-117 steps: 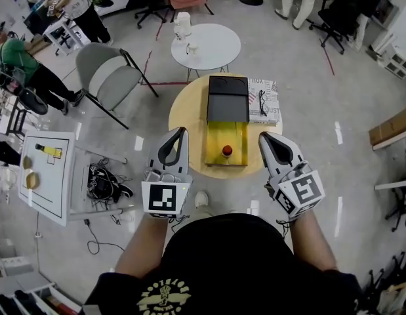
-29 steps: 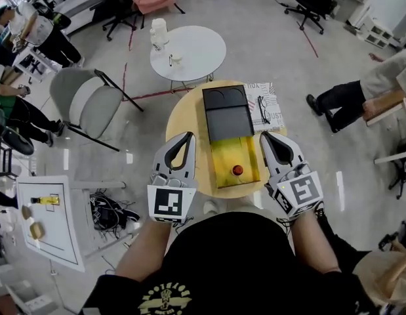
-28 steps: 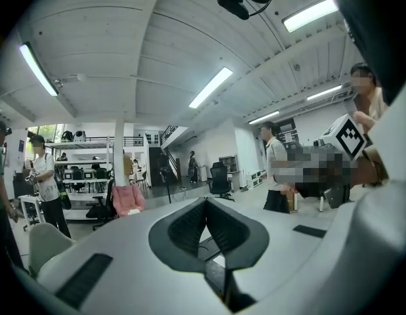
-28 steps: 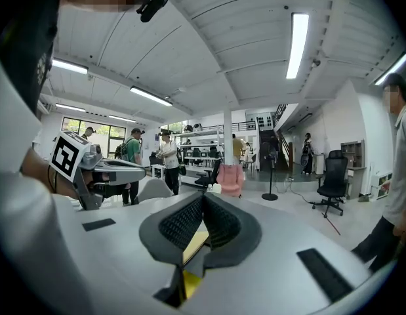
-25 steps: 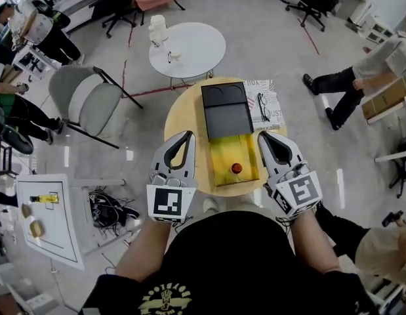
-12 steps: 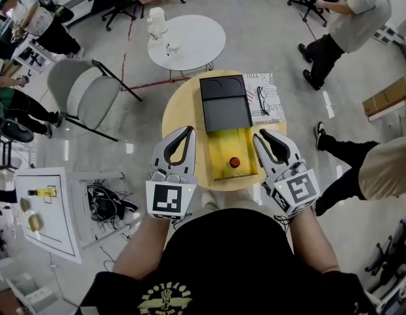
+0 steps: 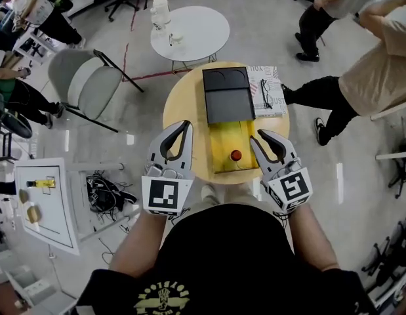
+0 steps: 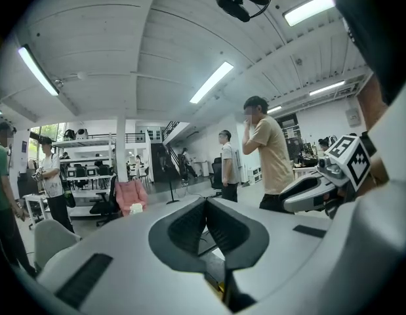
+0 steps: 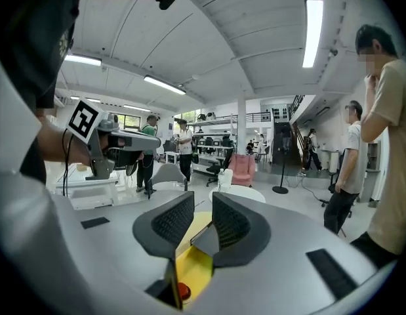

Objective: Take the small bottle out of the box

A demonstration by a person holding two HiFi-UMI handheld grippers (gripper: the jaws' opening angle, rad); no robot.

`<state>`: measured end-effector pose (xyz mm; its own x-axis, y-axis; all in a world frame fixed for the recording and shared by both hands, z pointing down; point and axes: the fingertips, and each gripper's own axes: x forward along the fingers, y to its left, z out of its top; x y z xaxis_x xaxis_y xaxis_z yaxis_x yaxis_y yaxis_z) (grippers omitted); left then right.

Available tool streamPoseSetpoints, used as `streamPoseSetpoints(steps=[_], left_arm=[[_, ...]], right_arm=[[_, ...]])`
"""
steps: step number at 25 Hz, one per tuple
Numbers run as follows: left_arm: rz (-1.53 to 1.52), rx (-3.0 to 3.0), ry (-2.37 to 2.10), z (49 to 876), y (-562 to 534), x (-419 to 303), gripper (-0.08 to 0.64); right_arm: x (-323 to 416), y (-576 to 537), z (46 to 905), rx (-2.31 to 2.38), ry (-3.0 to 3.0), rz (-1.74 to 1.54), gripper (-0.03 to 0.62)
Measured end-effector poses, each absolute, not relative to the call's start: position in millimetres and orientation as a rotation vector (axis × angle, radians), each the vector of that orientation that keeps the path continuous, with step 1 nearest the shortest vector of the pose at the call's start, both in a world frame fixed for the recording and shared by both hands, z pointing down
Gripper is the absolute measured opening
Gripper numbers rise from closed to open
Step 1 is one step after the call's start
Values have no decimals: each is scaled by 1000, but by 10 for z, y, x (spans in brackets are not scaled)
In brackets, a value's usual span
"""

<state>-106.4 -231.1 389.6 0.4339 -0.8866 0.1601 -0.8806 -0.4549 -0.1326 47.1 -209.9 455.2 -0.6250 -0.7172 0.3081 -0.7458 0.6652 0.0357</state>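
Small bottle (image 7: 236, 155) stands exposed in the box's (image 7: 230, 135) open near end; I park my left gripper (image 7: 183, 126) pinched closed left of the box, while my right gripper (image 7: 258, 136), on the box's right, is parting its empty fingers to reach in.

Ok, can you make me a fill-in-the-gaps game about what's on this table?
The cap of the small bottle is ___.
The open box is ___ inside.
The box stands on a wooden table whose shape is ___.

Missing words: red, yellow, round.
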Motion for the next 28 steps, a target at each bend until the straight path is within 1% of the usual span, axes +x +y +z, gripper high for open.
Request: streamPoseSetpoints(steps=[5,12,28], left_arm=[[-321,-2638,1607,3926,-2316,-1044,14],[-332,-2660,1562,3971,-2306,-969,14],[-357,-2681,1565,4197,-2267,-1020,14]], right_arm=[[449,-2066,4738,1163,-2550,147,109],[453,-2017,5068,1159,-2534,267,113],[343,-1893,5708,1046,-2461,302,118]])
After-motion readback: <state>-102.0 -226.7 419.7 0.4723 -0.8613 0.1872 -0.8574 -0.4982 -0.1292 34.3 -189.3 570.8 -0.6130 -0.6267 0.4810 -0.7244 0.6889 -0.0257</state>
